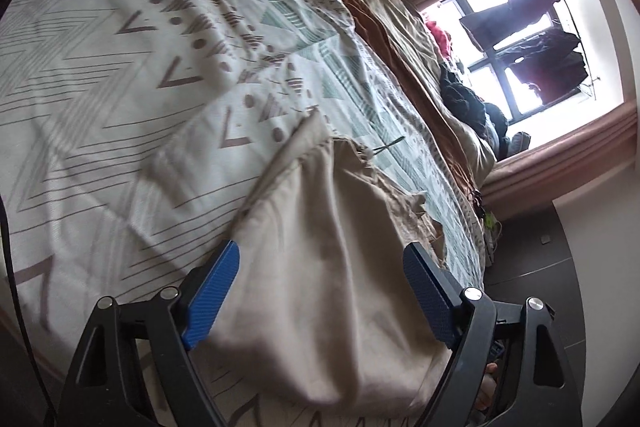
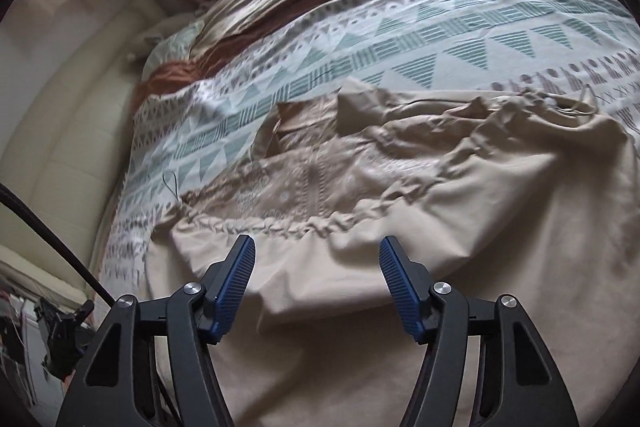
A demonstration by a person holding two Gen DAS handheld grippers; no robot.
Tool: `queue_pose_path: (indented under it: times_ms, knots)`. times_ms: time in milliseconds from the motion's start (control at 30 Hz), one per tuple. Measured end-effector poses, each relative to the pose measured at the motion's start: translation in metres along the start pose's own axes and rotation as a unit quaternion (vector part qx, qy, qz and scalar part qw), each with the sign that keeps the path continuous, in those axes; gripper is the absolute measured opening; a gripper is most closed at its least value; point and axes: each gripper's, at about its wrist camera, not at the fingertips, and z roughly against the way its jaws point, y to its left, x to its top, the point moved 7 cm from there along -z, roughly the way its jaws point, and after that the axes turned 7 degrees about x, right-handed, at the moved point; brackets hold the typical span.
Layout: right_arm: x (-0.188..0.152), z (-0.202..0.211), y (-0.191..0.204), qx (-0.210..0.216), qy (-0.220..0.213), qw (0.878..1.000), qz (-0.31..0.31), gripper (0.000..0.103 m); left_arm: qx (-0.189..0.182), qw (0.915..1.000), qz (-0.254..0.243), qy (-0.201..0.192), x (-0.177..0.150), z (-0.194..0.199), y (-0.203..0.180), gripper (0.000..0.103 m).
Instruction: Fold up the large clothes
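While beige dress (image 2: 400,187) lies on patterned bedspread (image 1: 120,47), L gripper (image 1: 320,259) & R gripper (image 2: 316,251) hover w/ fingers wide, holding nothing.

Both tools share one build: the left gripper (image 1: 320,263) and the right gripper (image 2: 316,255) each carry two matte black linkage arms with triangular cut-outs, and round silver pivot screws (image 1: 471,293) sit just behind the jaws. The inner jaw faces bear blue ribbed pads (image 2: 236,283). Outside the right gripper's left-hand jaw, a dark cable (image 2: 52,239) runs diagonally.
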Motion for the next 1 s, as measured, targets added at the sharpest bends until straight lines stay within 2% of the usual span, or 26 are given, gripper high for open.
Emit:
queue_pose_path:
  times_ms: [67, 133, 167, 300, 400, 433, 467, 500, 567, 633, 833, 1000]
  knots:
    - [0.000, -0.021, 0.007, -0.012, 0.017, 1.000, 0.013, 0.058, 0.008, 0.9999, 0.006, 0.002, -0.003, 0.004, 0.010, 0.075]
    - [-0.001, -0.039, 0.012, -0.026, 0.037, 0.999, 0.024, 0.054, 0.022, 0.9996, 0.018, 0.008, -0.007, 0.006, 0.025, 0.069]
    - [-0.002, -0.047, 0.014, -0.033, 0.044, 0.998, 0.028, 0.054, 0.024, 0.9994, 0.021, 0.010, -0.009, 0.007, 0.030, 0.064]
    - [-0.006, -0.083, 0.020, -0.059, 0.081, 0.994, 0.045, 0.054, 0.036, 0.9988, 0.023, 0.023, -0.022, 0.005, 0.044, 0.056]
    - [-0.009, -0.108, 0.021, -0.076, 0.102, 0.990, 0.055, 0.054, 0.048, 0.9978, 0.020, 0.040, -0.032, 0.000, 0.050, 0.041]
    - [-0.009, -0.114, 0.020, -0.085, 0.104, 0.989, 0.061, 0.044, 0.051, 0.9975, 0.020, 0.044, -0.035, -0.002, 0.052, 0.035]
    - [-0.007, -0.118, 0.017, -0.099, 0.100, 0.988, 0.065, 0.028, 0.056, 0.9971, 0.019, 0.048, -0.037, -0.004, 0.054, 0.033]
    - [-0.005, -0.122, 0.014, -0.111, 0.097, 0.987, 0.065, 0.022, 0.062, 0.9966, 0.019, 0.050, -0.040, -0.006, 0.057, 0.033]
    - [-0.001, -0.127, 0.009, -0.110, 0.091, 0.988, 0.063, 0.003, 0.065, 0.9963, 0.023, 0.052, -0.042, -0.006, 0.061, 0.033]
    - [0.004, -0.133, 0.008, -0.111, 0.088, 0.987, 0.071, 0.000, 0.064, 0.9962, 0.026, 0.054, -0.043, -0.006, 0.062, 0.033]
    - [0.021, -0.125, 0.004, -0.126, 0.052, 0.987, 0.081, 0.000, 0.060, 0.9965, 0.016, 0.056, -0.042, 0.005, 0.058, 0.033]
    - [0.031, -0.135, -0.002, -0.129, 0.054, 0.988, 0.072, 0.000, 0.038, 0.9971, 0.032, 0.057, -0.044, 0.012, 0.059, 0.033]
